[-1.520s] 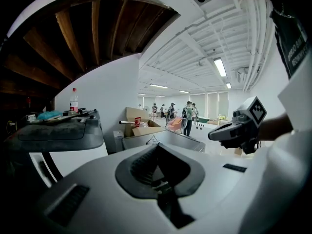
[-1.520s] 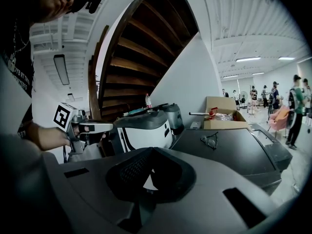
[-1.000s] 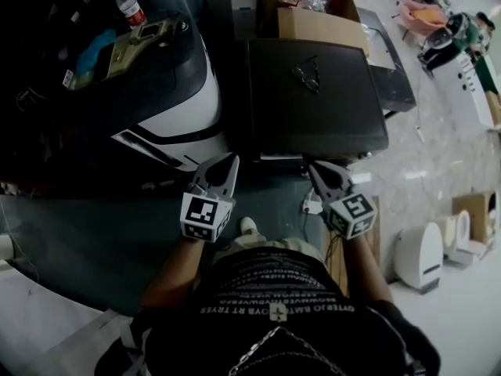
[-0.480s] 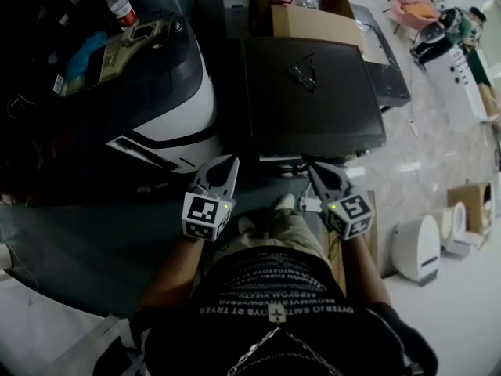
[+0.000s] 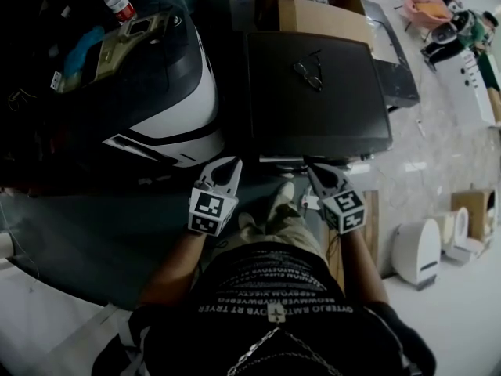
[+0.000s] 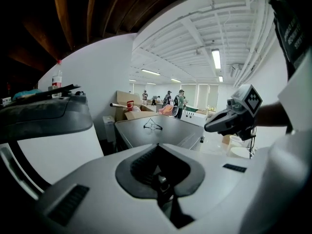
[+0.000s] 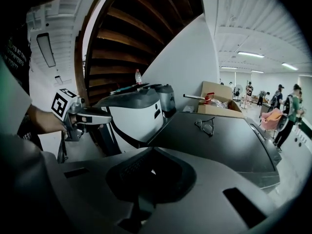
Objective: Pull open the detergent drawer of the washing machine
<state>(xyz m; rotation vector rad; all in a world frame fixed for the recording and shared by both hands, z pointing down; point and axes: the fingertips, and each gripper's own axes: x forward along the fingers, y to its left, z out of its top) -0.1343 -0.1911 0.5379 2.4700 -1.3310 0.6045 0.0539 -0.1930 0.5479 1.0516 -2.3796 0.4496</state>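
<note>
The fingers of the left gripper [image 5: 228,167] are pressed together with nothing between them. The fingers of the right gripper [image 5: 315,171] are also closed and empty. Each gripper's own view shows its two halves meeting along a seam, with only open air beyond the tip.

Both grippers are held side by side in front of the person's waist, tips pointing forward and somewhat down. The marker cubes [image 5: 211,210] sit at their rear ends, near the hands. A shoe [image 5: 282,198] shows on the floor between them.

Just ahead stands the washer [image 5: 317,108], a box with a flat dark top. In the head view the right gripper's tip lies near its front edge without touching it. The left gripper's tip points at the gap beside its front left corner. The drawer cannot be made out, because the washer's front face is hidden under the edge of the top.

A pair of glasses [image 5: 307,73] lies on the top. Behind the washer is an open cardboard box [image 5: 321,18]. To the left stands a bulkier white-and-dark machine [image 5: 168,100], with a bottle [image 5: 116,0] and a blue cloth [image 5: 82,49] on top. To the right is a pale marbled floor [image 5: 438,163]. In the right gripper view, people [image 7: 292,111] stand far back in the room.
</note>
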